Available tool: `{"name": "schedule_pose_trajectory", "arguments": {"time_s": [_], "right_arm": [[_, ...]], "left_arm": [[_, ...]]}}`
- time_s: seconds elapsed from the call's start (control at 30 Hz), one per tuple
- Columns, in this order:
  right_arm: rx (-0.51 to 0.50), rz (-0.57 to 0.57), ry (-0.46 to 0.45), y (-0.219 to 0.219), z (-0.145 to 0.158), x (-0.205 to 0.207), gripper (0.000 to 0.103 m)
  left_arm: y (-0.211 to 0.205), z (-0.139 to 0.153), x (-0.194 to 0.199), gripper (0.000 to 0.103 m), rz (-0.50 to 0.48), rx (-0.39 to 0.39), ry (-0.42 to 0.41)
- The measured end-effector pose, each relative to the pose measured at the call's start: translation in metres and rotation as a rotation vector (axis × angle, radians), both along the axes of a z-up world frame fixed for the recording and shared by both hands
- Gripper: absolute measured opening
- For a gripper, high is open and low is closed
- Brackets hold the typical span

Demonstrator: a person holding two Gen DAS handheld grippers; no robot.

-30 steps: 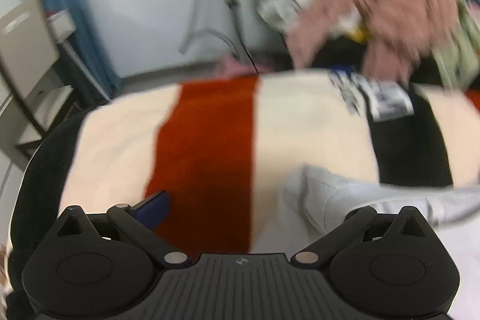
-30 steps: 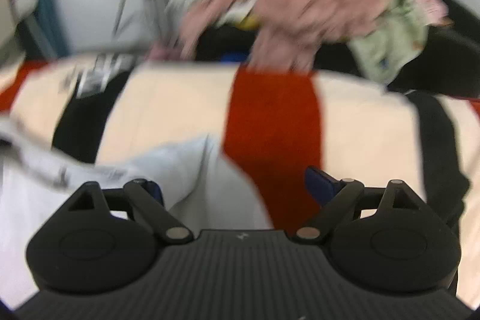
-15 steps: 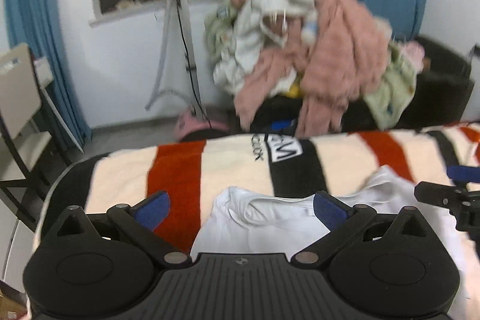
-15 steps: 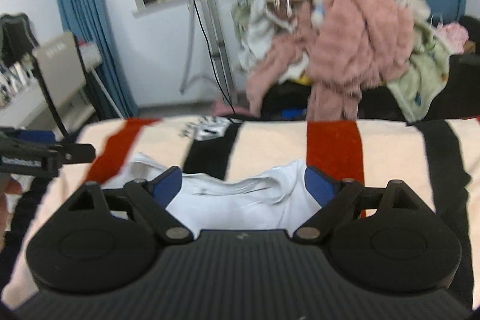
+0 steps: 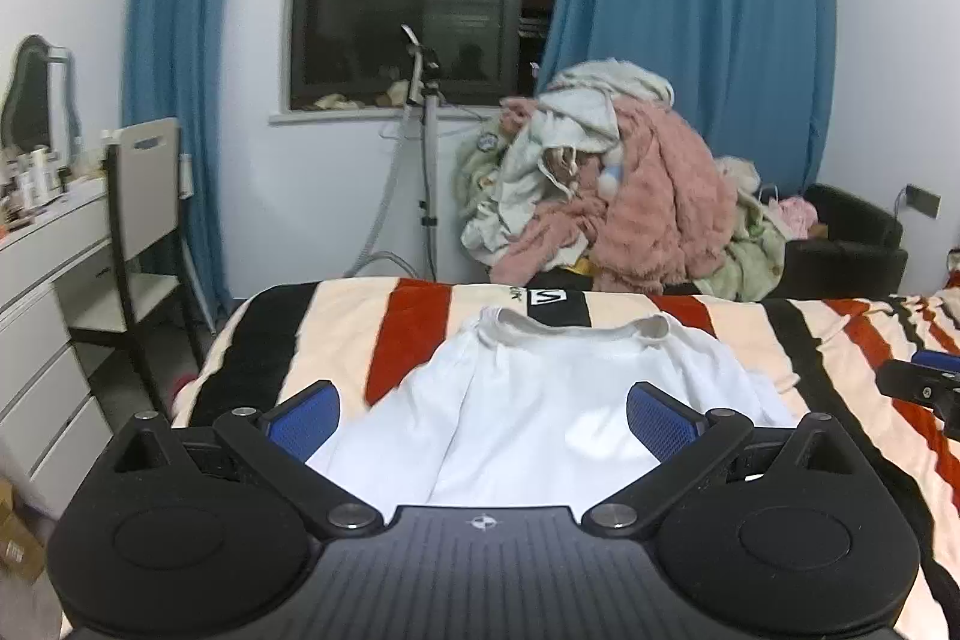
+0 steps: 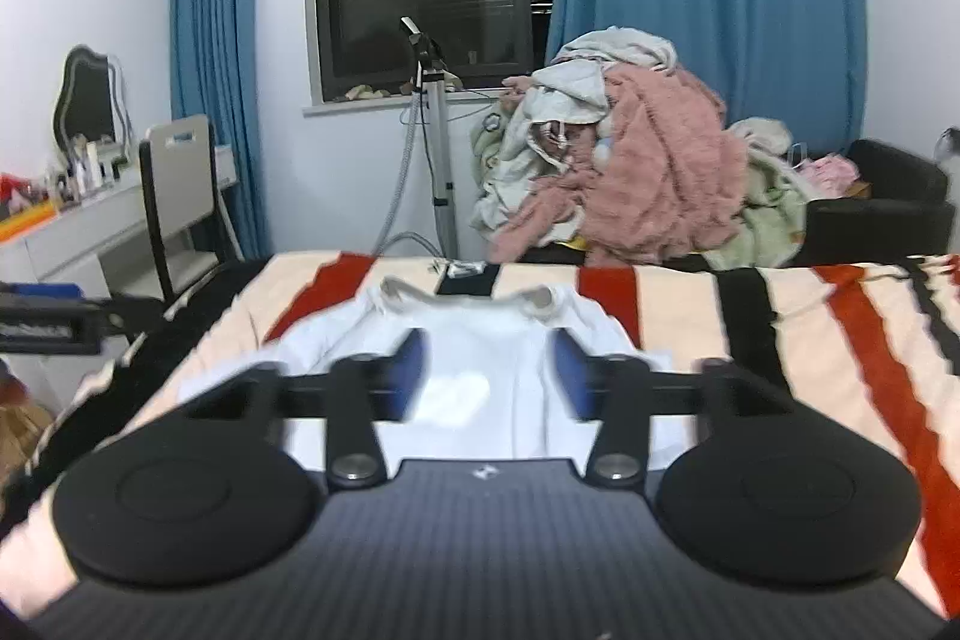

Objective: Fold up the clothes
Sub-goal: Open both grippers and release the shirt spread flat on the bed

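A white shirt (image 5: 540, 400) lies spread on the striped blanket (image 5: 840, 340), its collar (image 5: 570, 328) toward the far edge of the bed. My left gripper (image 5: 480, 415) hovers above the shirt's near part, jaws wide open and holding nothing. In the right wrist view the same white shirt (image 6: 480, 340) lies ahead. My right gripper (image 6: 489, 370) is above it, blurred, with its blue pads (image 6: 411, 370) closer together but still apart and nothing between them. Each gripper shows at the edge of the other's view: right gripper (image 5: 924, 382), left gripper (image 6: 54, 322).
Past the bed, a heap of pink, white and green clothes (image 5: 630, 208) rests on a black armchair (image 5: 852, 250). A garment-steamer stand (image 5: 426, 172) is below the window. A chair (image 5: 144, 220) and a white dresser (image 5: 42, 280) stand at the left. The blanket (image 6: 840, 340) stretches off to the right.
Both grippers have drawn back and risen from the blanket. The shirt, bunched near the jaws before, now lies flat and free. The right jaws have narrowed.
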State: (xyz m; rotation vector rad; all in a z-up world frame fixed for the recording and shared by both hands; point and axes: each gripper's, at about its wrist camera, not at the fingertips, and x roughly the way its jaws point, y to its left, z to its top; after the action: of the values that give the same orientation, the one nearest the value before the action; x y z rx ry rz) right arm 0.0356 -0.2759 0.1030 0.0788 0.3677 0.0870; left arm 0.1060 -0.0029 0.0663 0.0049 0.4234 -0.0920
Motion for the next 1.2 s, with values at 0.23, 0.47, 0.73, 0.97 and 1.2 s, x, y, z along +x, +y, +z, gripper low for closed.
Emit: {"name": "schedule_pose_trajectory", "arguments": {"time_s": [0.23, 0.47, 0.73, 0.97, 1.2], "right_arm": [[0.107, 0.016, -0.046, 0.008, 0.005, -0.068, 0.093], [0.183, 0.027, -0.083, 0.011, -0.014, -0.081, 0.092], [0.163, -0.093, -0.026, -0.003, -0.088, -0.055, 0.092], [0.164, -0.081, 0.054, -0.001, -0.127, -0.011, 0.092], [0.170, -0.085, 0.130, 0.005, -0.152, 0.016, 0.092]], "left_arm": [[0.016, -0.008, -0.075, 0.102, 0.047, 0.017, 0.023], [0.042, -0.029, -0.051, 0.094, 0.116, -0.009, 0.099], [0.056, -0.080, 0.006, 0.081, 0.118, 0.062, 0.128], [0.026, -0.149, 0.058, 0.083, -0.007, 0.403, 0.111], [0.022, -0.177, 0.115, 0.043, -0.050, 0.539, 0.067]]}}
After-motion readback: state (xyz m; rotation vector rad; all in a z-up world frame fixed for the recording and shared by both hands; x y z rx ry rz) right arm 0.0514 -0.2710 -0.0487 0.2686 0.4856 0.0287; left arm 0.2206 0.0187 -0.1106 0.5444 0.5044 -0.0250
